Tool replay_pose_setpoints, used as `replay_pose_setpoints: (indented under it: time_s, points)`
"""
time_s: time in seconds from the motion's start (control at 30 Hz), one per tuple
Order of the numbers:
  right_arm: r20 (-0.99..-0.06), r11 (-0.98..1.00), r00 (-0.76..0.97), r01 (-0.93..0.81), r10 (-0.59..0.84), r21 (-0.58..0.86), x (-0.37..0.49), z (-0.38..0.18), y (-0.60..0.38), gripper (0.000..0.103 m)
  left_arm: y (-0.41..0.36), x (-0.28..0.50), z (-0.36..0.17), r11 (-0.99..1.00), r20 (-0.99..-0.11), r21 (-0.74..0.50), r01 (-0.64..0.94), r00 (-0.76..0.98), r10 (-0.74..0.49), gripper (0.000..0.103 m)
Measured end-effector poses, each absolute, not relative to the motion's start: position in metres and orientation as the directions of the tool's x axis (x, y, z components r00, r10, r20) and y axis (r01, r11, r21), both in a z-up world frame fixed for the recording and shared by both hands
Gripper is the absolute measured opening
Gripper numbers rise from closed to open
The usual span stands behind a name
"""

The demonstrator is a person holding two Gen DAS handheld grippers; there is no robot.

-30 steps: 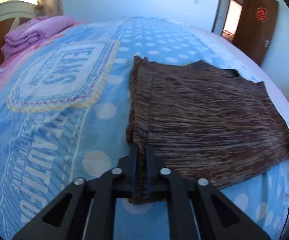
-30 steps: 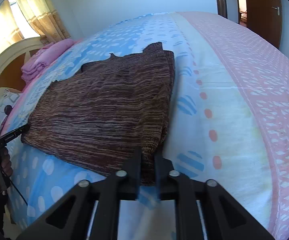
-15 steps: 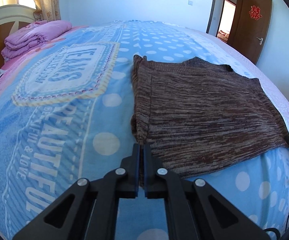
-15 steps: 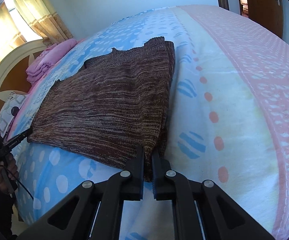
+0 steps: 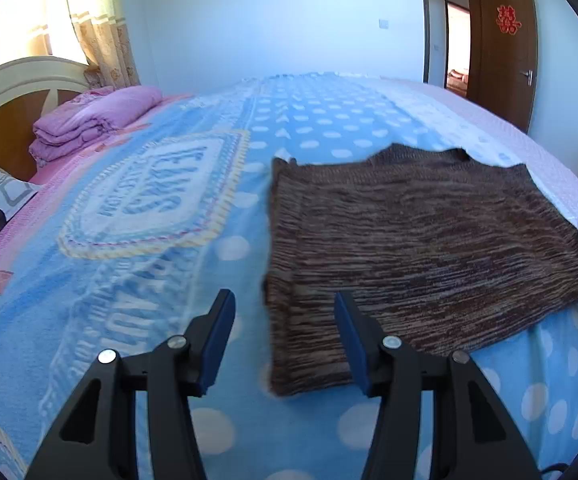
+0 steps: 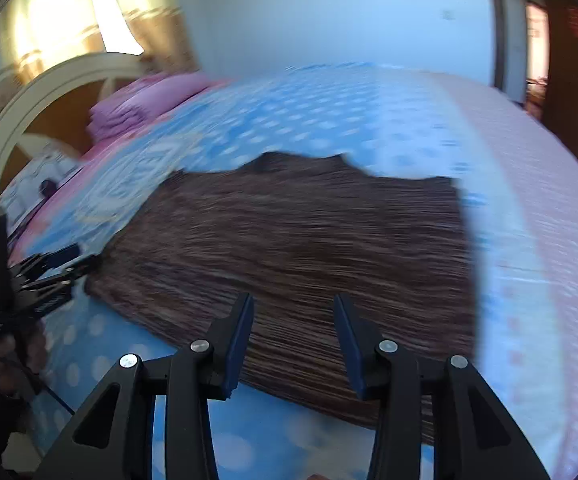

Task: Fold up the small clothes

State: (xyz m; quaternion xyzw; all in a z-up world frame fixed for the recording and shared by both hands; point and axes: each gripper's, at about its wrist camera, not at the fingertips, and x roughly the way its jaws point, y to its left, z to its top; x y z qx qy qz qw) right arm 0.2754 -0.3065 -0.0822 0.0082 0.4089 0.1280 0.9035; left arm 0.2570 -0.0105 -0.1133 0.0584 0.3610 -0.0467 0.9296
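So at this point the brown knit garment was lying flat on the blue polka-dot bedspread, folded into a rough rectangle. Both jaws had just been opening: the left gripper stood spread over the near left corner, pinching nothing, and the right gripper hung spread above the near edge, also empty. Looked like a release between folds to me; next up is probably regrabbing an edge for another fold.

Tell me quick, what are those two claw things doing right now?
Left gripper: jaws just opened, holding nothing, over the brown knit garment.
Right gripper: jaws just opened too, empty, above the garment.
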Motion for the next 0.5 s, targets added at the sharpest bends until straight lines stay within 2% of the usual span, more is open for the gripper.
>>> replay_pose_setpoints:
  time_s: [0.03,0.07,0.13,0.2,0.23,0.3,0.5]
  points:
    - [-0.752,0.959,0.602,-0.246,0.267,0.143,0.283,-0.09,-0.294,0.036,-0.013,0.26,-0.118,0.989,-0.688,0.084,0.125,0.724,-0.033,0.055]
    - [-0.766,0.952,0.577,-0.26,0.285,0.159,0.287,-0.098,-0.284,0.025,-0.014,0.262,-0.123,0.988,-0.705,0.087,0.125,0.709,-0.028,0.055]
    - [-0.805,0.944,0.515,-0.291,0.293,0.157,0.289,-0.12,-0.265,0.024,-0.01,0.265,-0.139,0.989,-0.759,0.091,0.112,0.651,-0.004,0.055]
    - [-0.825,0.943,0.491,-0.301,0.282,0.143,0.278,-0.138,-0.254,0.024,-0.002,0.261,-0.141,0.994,-0.76,0.049,0.102,0.649,-0.029,0.057]
    - [-0.813,0.945,0.516,-0.306,0.269,0.119,0.268,-0.139,-0.252,0.024,0.0,0.259,-0.141,0.993,-0.766,0.054,0.104,0.642,-0.026,0.064]
    - [-0.816,0.942,0.509,-0.312,0.273,0.12,0.258,-0.139,-0.252,0.024,0.004,0.254,-0.142,0.995,-0.765,0.065,0.08,0.644,-0.002,0.07]
    - [-0.837,0.938,0.488,-0.336,0.247,0.082,0.259,-0.134,-0.245,0.026,0.008,0.248,-0.141,0.995,-0.757,0.044,0.088,0.653,-0.024,0.071]
